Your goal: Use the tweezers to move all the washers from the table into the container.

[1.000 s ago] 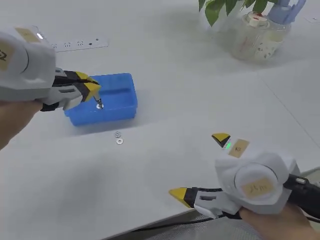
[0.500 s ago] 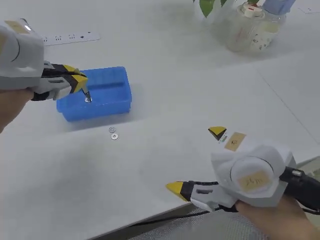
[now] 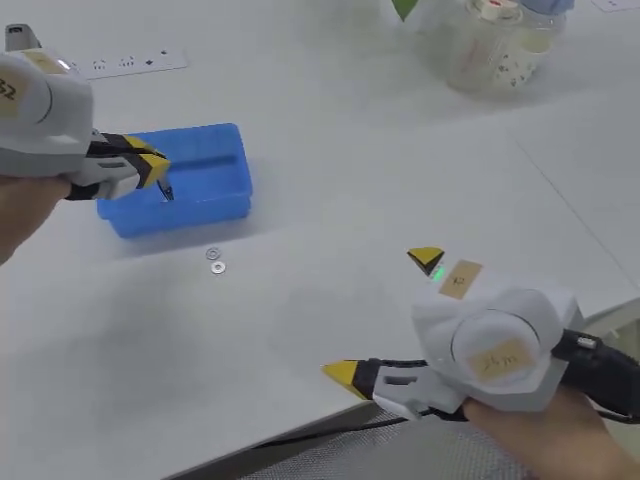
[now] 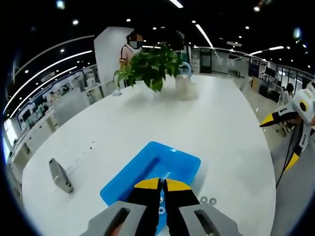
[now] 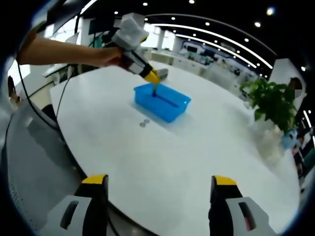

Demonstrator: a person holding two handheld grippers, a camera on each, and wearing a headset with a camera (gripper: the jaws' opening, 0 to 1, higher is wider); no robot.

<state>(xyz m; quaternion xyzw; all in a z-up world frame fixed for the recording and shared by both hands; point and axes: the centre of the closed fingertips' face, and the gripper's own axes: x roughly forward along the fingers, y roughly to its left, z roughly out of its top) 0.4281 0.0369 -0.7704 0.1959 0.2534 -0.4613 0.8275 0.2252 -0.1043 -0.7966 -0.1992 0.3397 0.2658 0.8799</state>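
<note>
Left gripper (image 3: pixel 155 168) is clamped tight on the tweezers (image 3: pixel 165 191), tips over the blue container (image 3: pixel 222 188). Two washers (image 3: pixel 215 262) sit on the table (image 3: pixel 350 200) just beside it. Right gripper (image 3: pixel 383 315) gapes wide, totally empty.

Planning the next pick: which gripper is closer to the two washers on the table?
Left. The left gripper, clamping the tweezers, is over the blue container beside the washers; the right gripper is open near the table edge.
</note>
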